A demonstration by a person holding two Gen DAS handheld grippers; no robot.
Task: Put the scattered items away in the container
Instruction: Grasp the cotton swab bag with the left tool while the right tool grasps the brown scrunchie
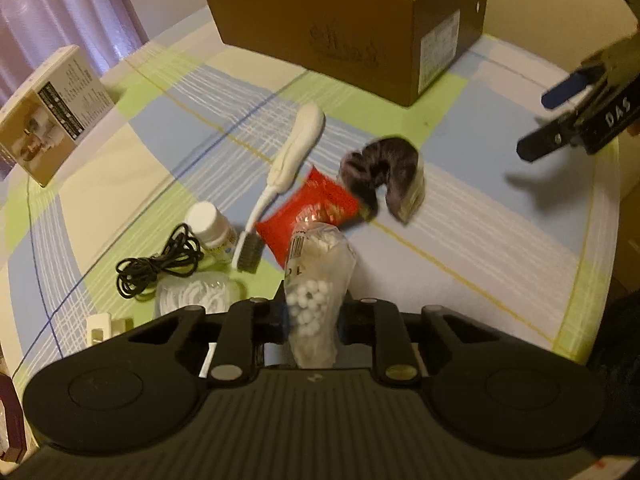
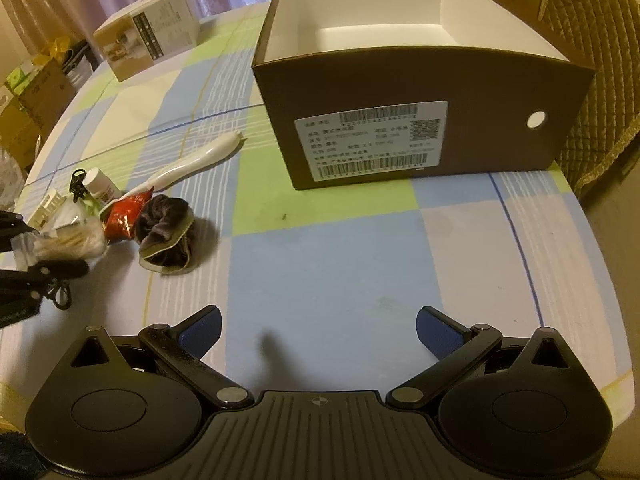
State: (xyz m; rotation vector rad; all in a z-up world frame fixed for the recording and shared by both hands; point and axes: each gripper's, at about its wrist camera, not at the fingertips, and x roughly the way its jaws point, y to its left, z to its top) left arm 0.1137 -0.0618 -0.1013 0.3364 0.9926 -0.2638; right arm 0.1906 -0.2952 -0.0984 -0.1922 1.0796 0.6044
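Left gripper point(image 1: 314, 312) is clamped on a clear bag of cotton swabs point(image 1: 316, 280), lifted above the clutter. Right gripper point(image 2: 318, 330) is spread wide, holding nothing, facing the brown box point(image 2: 424, 136) across the table point(image 2: 320, 264).

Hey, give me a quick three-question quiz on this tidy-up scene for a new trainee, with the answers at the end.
1. True or false: the left gripper is shut on the bag of cotton swabs.
2. What is inside the brown cardboard box?
A) a brush
B) nothing visible
C) a cable
3. Fill in: the right gripper is ____.

Key:
1. True.
2. B; the white brush and black cable lie on the table.
3. Open, holding nothing.
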